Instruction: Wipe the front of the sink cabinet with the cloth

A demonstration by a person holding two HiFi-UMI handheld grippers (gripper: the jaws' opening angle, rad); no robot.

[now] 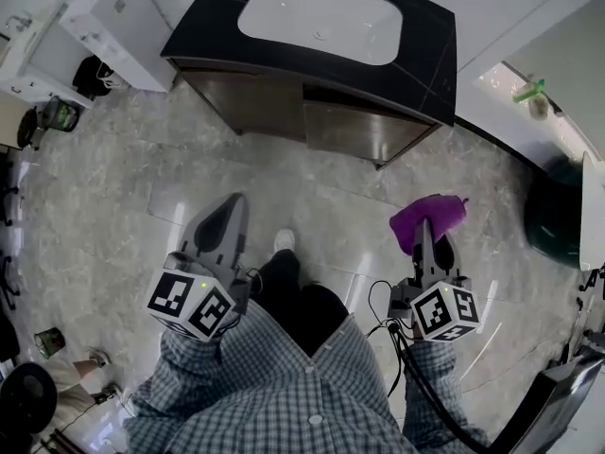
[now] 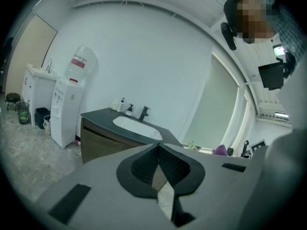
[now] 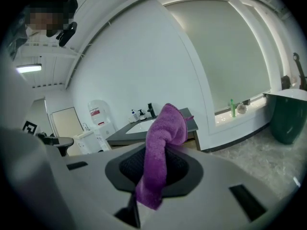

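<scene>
The sink cabinet (image 1: 284,112) has a brown front under a black countertop (image 1: 425,60) with a white basin (image 1: 317,17). It stands some way ahead of both grippers across the marble floor. A purple cloth (image 1: 430,214) sticks out of my right gripper (image 1: 425,225), which is shut on it. In the right gripper view the cloth (image 3: 163,133) folds up and over between the jaws of that gripper (image 3: 160,152). My left gripper (image 1: 230,206) is held low on the left, its jaws closed tip to tip with nothing in them (image 2: 158,147). The cabinet (image 2: 96,143) shows beyond it.
A white water dispenser (image 1: 113,22) stands left of the cabinet. A dark green bin (image 1: 553,220) sits at the right by a lit ledge with a green bottle (image 1: 529,91). The person's shoe (image 1: 284,241) is between the grippers.
</scene>
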